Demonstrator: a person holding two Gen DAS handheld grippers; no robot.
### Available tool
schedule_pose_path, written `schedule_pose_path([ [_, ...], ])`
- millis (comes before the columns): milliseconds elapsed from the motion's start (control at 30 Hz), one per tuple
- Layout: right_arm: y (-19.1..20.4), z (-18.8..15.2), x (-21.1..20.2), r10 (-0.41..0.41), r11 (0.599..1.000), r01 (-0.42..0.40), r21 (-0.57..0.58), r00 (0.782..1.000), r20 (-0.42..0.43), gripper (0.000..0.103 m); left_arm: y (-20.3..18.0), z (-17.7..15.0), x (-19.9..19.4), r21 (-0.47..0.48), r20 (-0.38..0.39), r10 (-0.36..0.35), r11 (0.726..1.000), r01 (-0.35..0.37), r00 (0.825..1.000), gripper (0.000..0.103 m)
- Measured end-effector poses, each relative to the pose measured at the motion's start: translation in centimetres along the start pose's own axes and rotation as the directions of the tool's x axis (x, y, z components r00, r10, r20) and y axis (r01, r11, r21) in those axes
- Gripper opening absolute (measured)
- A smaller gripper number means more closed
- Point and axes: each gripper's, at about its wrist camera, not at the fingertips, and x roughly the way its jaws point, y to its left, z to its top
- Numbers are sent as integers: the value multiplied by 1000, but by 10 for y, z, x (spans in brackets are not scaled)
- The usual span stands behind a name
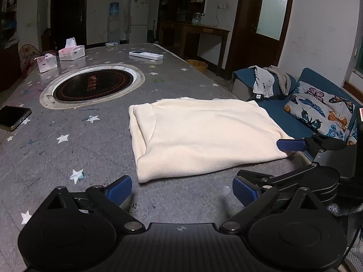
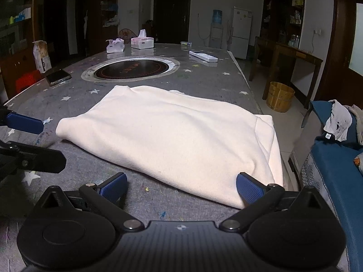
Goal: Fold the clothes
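A cream garment (image 1: 199, 136) (image 2: 170, 136) lies folded into a rough rectangle on the grey star-patterned table (image 1: 68, 158) (image 2: 204, 77); its right side reaches the table's edge. My left gripper (image 1: 181, 190) (image 2: 53, 144) stands open just in front of the garment's near left corner, nothing between its fingers. My right gripper (image 2: 181, 188) (image 1: 261, 158) is open too, at the garment's near right corner. Its right blue pad (image 2: 249, 190) rests against the cloth edge, and its upper pad (image 1: 291, 145) lies over that corner in the left wrist view.
A round black hob (image 1: 95, 86) (image 2: 133, 68) is set into the table behind the garment. A phone (image 1: 12, 117), two tissue boxes (image 1: 71, 52) and a white remote (image 1: 146, 55) lie further off. A blue sofa (image 2: 335, 170) with grey clothes (image 1: 263, 81) stands right of the table, and a wooden bucket (image 2: 280, 96) is on the floor.
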Motion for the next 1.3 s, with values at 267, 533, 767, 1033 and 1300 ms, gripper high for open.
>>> schedule_pose_path([
  [267, 1, -4, -6, -17, 1000, 17, 26, 1000, -7, 103, -6, -5, -9, -11, 10, 3, 1000, -3, 1000, 103],
  [533, 1, -8, -14, -36, 997, 37, 63, 999, -15, 103, -8, -8, -9, -15, 6, 0, 1000, 0, 1000, 103],
  [767, 0, -12, -26, -68, 991, 69, 118, 998, -14, 103, -9, -9, -10, -42, -7, 1, 999, -2, 1000, 103],
  [1033, 3, -17, -38, -82, 984, 82, 156, 997, -7, 103, -12, -12, -9, -43, -23, 23, 999, -23, 999, 103],
  [1300, 8, -20, -44, -109, 979, 110, 171, 994, -12, 103, -13, -15, -10, -44, -36, 23, 999, -25, 999, 103],
])
